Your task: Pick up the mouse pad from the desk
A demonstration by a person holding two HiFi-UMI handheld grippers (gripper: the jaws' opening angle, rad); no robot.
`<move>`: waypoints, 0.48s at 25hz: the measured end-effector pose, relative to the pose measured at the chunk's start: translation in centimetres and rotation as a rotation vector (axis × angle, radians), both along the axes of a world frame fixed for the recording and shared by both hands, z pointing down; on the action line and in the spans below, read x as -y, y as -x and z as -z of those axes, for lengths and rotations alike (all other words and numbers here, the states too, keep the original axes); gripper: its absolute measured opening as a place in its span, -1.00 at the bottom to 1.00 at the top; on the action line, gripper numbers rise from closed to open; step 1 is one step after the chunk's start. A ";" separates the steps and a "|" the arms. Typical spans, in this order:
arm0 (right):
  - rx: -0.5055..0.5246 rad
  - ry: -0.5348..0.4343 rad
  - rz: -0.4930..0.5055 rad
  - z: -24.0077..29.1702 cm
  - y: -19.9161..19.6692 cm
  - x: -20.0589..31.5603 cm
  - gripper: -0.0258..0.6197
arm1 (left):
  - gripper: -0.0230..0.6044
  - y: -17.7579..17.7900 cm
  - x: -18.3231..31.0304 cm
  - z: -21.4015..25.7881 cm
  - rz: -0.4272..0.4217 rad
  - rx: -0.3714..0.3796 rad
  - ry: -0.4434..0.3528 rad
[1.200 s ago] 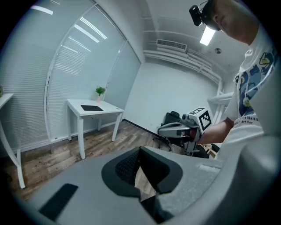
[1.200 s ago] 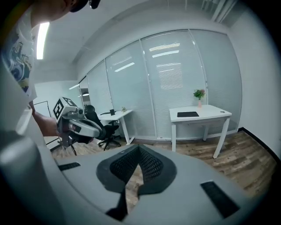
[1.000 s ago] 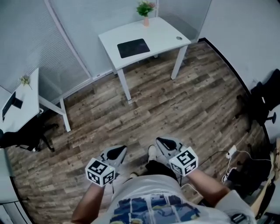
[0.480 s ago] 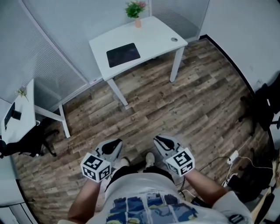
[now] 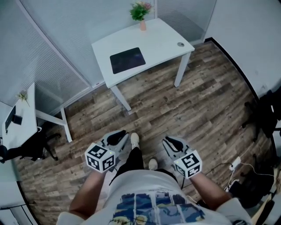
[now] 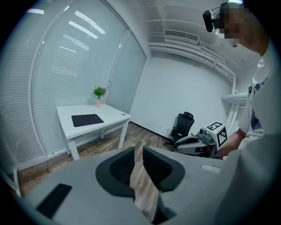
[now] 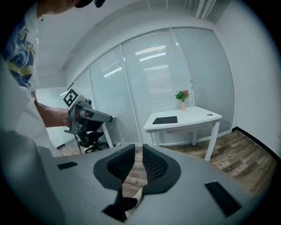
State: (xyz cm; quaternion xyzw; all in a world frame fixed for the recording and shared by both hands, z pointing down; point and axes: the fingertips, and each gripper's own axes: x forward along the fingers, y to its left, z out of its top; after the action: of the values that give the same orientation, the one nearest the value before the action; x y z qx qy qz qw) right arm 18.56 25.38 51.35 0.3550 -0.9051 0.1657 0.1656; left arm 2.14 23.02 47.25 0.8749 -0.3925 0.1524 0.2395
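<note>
The person is walking closer to the desk [image 5: 164, 37], the left gripper [image 5: 119, 137] just easing its jaws apart, the right gripper [image 5: 172, 143] slightly open, both empty, and the mouse pad [image 5: 127, 60] is lying untouched on the desk.

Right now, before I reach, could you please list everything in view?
white rectangular desk: one, white, far centre
black flat mouse pad: one, black, on that desk
green plant in pink vase: one, desk's back edge
second white desk: one, far left
black office chair: one, by left desk
second black office chair: one, right edge
white power strip: one, floor, right
left claw: one, grey, jaws just opening, empty
right claw: one, grey, jaws slightly apart, empty
</note>
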 end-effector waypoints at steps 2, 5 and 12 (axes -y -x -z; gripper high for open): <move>-0.010 0.007 -0.016 0.2 0.0 1.7 -0.75 | -0.78 1.0 2.7 -0.3 0.013 -0.006 -0.003; -0.016 0.018 -0.028 0.4 0.9 4.7 -0.76 | -0.76 2.4 7.8 -0.7 0.009 0.012 -0.016; -0.068 0.032 -0.033 0.9 5.7 12.2 -0.77 | -0.73 6.2 17.7 -1.3 -0.016 -0.031 -0.017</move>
State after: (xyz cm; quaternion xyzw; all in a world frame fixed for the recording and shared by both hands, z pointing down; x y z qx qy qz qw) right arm 12.86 13.23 50.45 0.3727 -0.8900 0.1709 0.1993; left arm -4.04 5.29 48.57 0.8821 -0.3831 0.1375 0.2370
